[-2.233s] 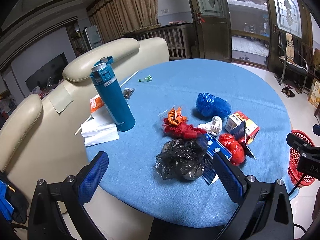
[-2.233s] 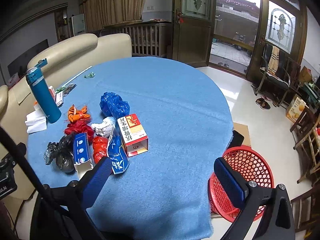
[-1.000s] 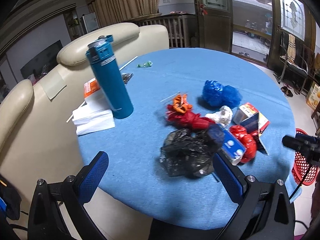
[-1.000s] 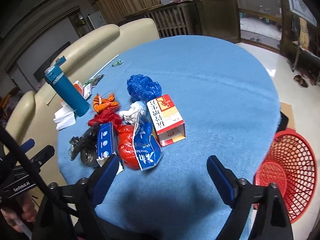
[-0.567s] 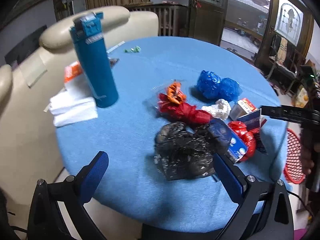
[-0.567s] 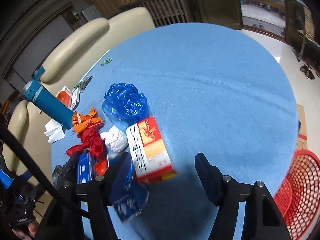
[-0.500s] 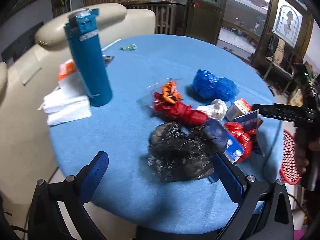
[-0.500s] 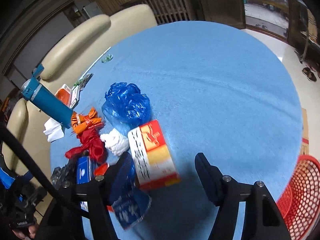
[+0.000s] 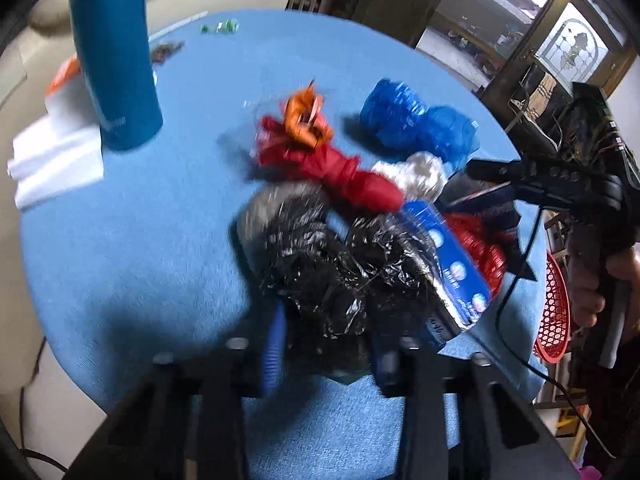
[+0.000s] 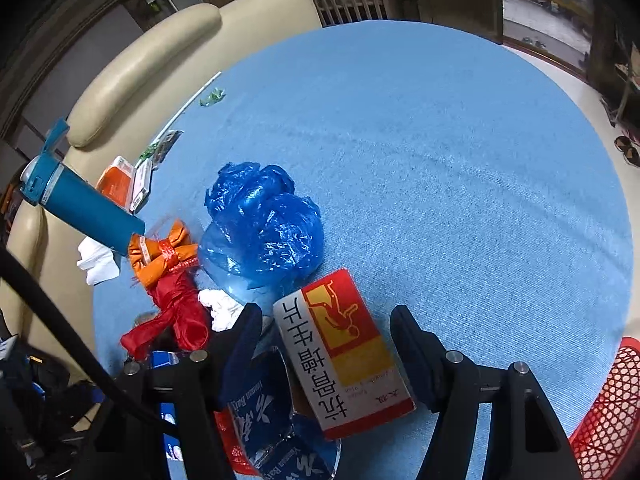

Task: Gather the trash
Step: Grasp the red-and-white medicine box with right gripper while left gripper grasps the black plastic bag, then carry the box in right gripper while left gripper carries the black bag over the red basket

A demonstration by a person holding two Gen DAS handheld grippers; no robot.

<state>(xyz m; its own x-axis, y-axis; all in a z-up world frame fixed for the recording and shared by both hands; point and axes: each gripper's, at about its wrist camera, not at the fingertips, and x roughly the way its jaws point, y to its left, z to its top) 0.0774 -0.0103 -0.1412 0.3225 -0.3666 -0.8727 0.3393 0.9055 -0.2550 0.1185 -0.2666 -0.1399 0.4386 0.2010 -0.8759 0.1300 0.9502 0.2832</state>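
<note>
On the round blue table (image 10: 440, 128) we see a heap of trash. Our left gripper (image 9: 326, 344) has just been closing, and its blue pads now press on the near edge of the crumpled black bag (image 9: 328, 264). Behind that bag lie a red bag (image 9: 340, 172), an orange wrapper (image 9: 304, 116), a white wad (image 9: 420, 172), a blue bag (image 9: 416, 124) and a blue box (image 9: 452, 264). Our right gripper (image 10: 326, 344) stands part open astride the red-and-white carton (image 10: 344, 352); from this view we cannot tell whether its pads touch the carton. The carton lies just in front of the blue bag. A teal bottle (image 9: 116, 60) stands well to the left, and a red basket (image 10: 608, 412) sits beside the table edge at the right.
</note>
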